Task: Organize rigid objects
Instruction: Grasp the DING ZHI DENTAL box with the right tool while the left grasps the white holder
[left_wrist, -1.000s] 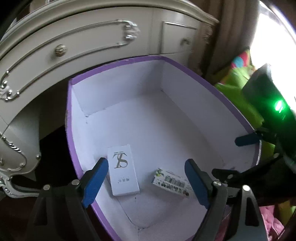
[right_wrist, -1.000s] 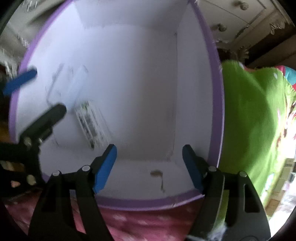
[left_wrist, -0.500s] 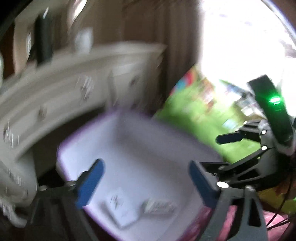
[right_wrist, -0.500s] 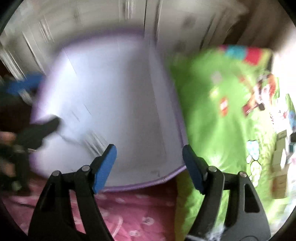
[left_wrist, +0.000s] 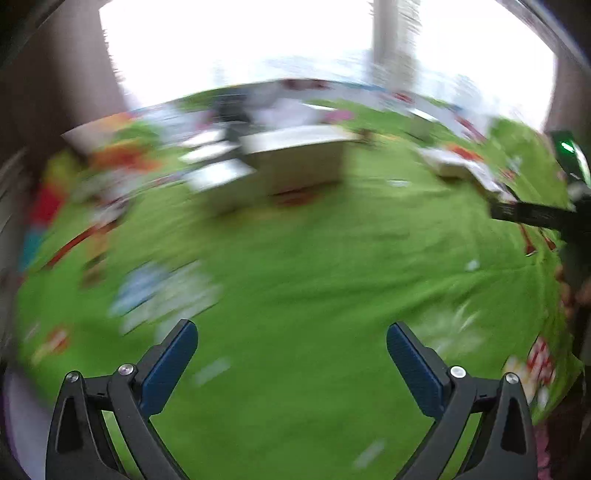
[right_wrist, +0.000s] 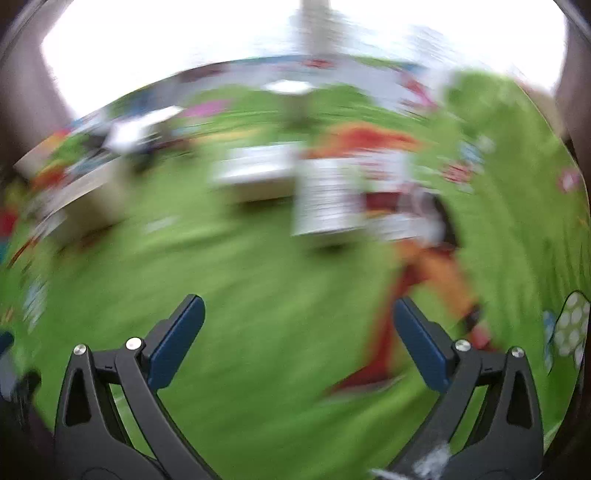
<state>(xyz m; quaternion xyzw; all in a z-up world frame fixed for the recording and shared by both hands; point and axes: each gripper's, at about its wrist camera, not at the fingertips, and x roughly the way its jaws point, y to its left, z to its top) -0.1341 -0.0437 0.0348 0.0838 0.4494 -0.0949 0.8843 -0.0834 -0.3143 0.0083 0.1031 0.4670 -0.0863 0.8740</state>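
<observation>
We've got both the left gripper (left_wrist: 291, 349) and right gripper (right_wrist: 297, 334) with jaws just spread wide and empty over the bright green printed bedspread (left_wrist: 314, 258), presumably hunting the next blurry white cardboard box (right_wrist: 327, 195) lying there.

A home bedroom; a green patterned bedspread (left_wrist: 314, 258) lies under both tools. A bright window (left_wrist: 240, 40) glows beyond it.

Both views off the purple box — now blurred green bedspread (left_wrist: 314, 258), right gripper (right_wrist: 297, 332) newly wider
</observation>
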